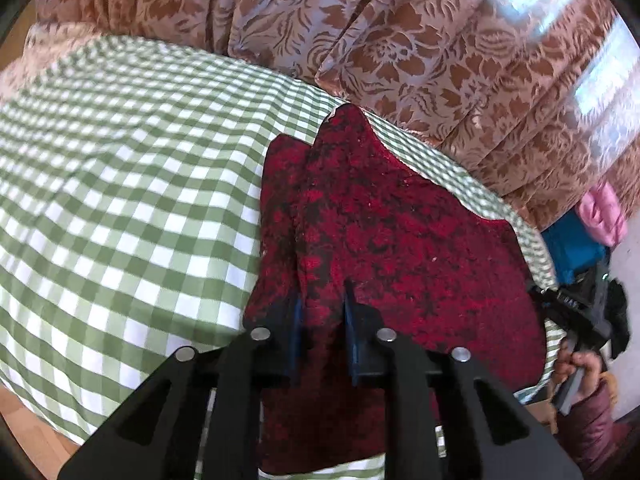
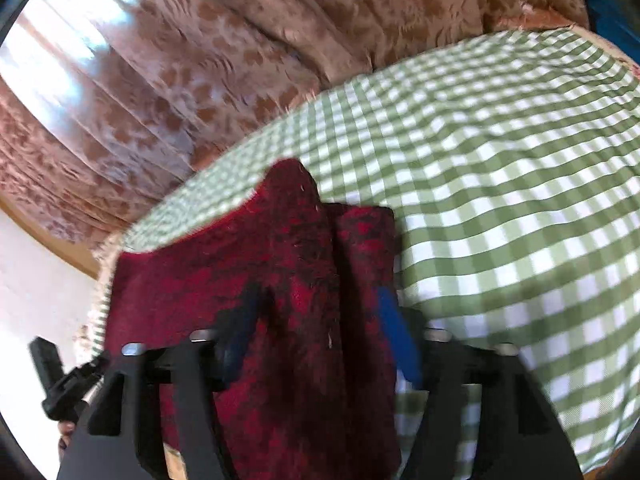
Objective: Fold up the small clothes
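- Here's the cloth [image 1: 384, 216], a dark red, fuzzy piece with black mottling, lying on the green checked bench [image 1: 120, 184] towards its right edge in the left view.
- It's already bunched: a ridge runs down the middle, with a narrower flap [image 1: 280, 200] lying along its left side.
- Left gripper [image 1: 322, 312]: jaws narrowed around that ridge near the near edge, with red fabric between the blue pads; looks like a pinch, though I can't tell how firm it is.
- Right gripper [image 2: 320, 320]: jaws set wider, straddling a raised fold of the same cloth [image 2: 256, 280]. The view is blurred, so I can't tell if the pads are pressing or just standing either side.
- Handling call: soft, light, thick pile. It should drape and sag instead of holding a crease, and the nap ought to grip the pads well.
- Best hold, I'd say, is at an edge or corner through one layer, not the bunched middle, or the fold drags everything.
- Around it: patterned curtains [image 1: 400, 40] hang close behind the far edge of the bench.
- Blue and pink items [image 1: 580, 240] sit beyond the right edge.
- The bench left of the cloth lies open, room to lay it flat.
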